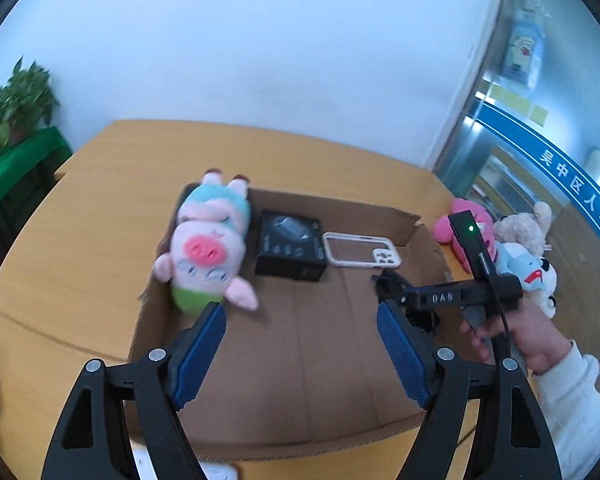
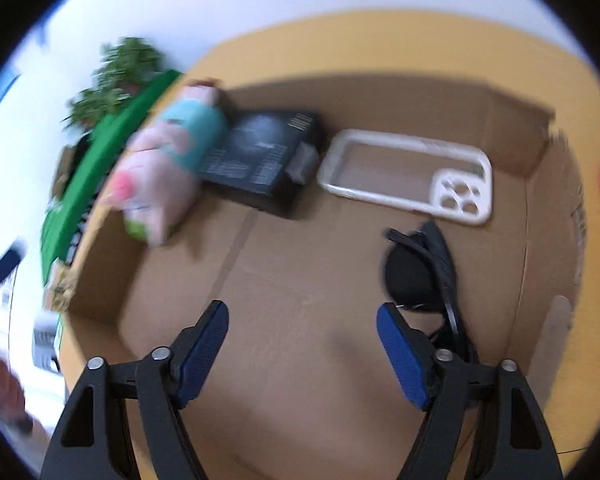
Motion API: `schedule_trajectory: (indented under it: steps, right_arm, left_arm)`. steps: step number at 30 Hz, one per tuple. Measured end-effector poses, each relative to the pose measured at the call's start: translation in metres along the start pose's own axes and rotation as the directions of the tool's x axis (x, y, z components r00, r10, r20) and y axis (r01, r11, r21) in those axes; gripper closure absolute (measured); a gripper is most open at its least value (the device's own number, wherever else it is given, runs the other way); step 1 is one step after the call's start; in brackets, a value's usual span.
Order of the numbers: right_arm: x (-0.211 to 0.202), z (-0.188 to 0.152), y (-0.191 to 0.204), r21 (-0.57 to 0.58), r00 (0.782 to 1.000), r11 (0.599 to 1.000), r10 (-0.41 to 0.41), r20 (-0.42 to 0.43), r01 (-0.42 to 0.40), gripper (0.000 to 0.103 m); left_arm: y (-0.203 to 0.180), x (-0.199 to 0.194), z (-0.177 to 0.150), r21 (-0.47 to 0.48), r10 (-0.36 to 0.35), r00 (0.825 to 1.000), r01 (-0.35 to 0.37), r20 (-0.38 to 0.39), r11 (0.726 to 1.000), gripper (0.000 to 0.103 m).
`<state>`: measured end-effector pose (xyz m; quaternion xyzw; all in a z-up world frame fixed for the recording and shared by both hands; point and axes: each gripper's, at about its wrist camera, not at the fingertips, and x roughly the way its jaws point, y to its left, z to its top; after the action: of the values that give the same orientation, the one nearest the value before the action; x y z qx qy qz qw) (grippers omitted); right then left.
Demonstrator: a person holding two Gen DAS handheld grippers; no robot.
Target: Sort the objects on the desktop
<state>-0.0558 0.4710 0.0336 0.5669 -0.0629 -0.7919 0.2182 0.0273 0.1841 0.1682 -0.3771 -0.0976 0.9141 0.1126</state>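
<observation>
Both your claws, left claw (image 1: 301, 346) and right claw (image 2: 302, 344), gaped wide and empty; the right risked snagging the sunglasses (image 2: 416, 272) at lower right.

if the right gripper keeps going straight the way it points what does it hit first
Most likely the bare cardboard floor of the box: the open right gripper points down at it, with the sunglasses just off its right finger. Depth is unclear.

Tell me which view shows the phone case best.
The right wrist view: the phone case is large there, its camera cutouts distinct, lying on the box floor. The left wrist view shows it smaller and farther off.
</observation>
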Motion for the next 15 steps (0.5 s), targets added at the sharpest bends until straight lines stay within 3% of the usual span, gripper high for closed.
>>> schedule_trajectory:
  steps: [5,15]
  right_arm:
    - [0.015,0.005,-0.020,0.057,0.998,0.997,0.049,-0.041,-0.046,0.032]
    - [0.022,0.002,-0.046,0.155,0.999,0.987,-0.038,-0.025,0.041,0.044]
  left_arm:
    - [0.014,-0.005,-0.015,-0.040,0.016,1.000,-0.015,0.002,0.999,0.026]
    - [0.017,0.009,-0.022,-0.053,-0.031,0.999,0.029,-0.026,0.998,0.026]
